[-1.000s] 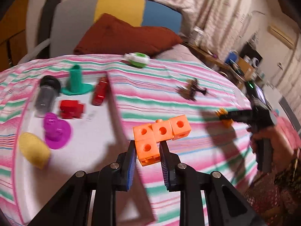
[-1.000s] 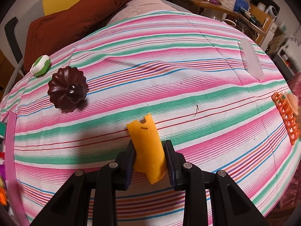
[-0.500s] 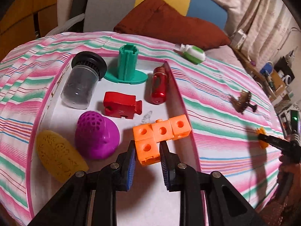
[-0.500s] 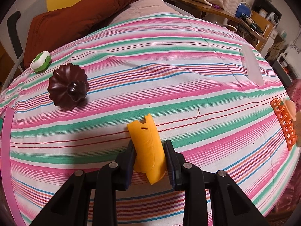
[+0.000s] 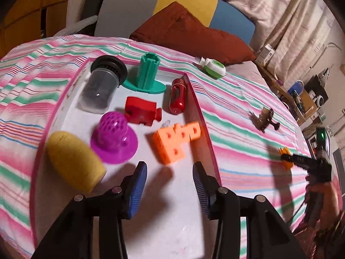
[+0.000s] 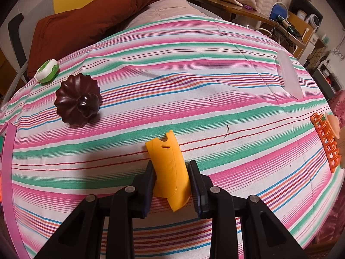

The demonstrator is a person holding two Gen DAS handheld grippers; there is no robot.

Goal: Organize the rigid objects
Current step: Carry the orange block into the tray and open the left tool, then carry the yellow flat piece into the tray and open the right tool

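In the left wrist view my left gripper (image 5: 170,172) is open over a white tray with a pink rim (image 5: 195,99). An orange block of joined cubes (image 5: 174,143) lies blurred just beyond the fingertips, free of them, near the tray's right rim. The tray also holds a yellow oval (image 5: 74,161), a purple dome (image 5: 114,138), a red block (image 5: 142,113), a red canister (image 5: 177,96), a green stand (image 5: 147,74) and a clear jar (image 5: 101,86). In the right wrist view my right gripper (image 6: 171,169) is shut on a yellow-orange curved plastic piece (image 6: 170,166) above the striped cloth.
On the striped cloth lie a dark brown fluted lid (image 6: 78,100), a green-and-white round item (image 6: 47,71), a clear flat piece (image 6: 289,77) and an orange grid piece (image 6: 325,142) at the right edge. A brown cushion (image 6: 90,19) lies behind. The right gripper shows in the left wrist view (image 5: 310,164).
My left gripper opened and let go of the orange cube block, which dropped into the tray. The right gripper held the yellow-orange piece with little movement.
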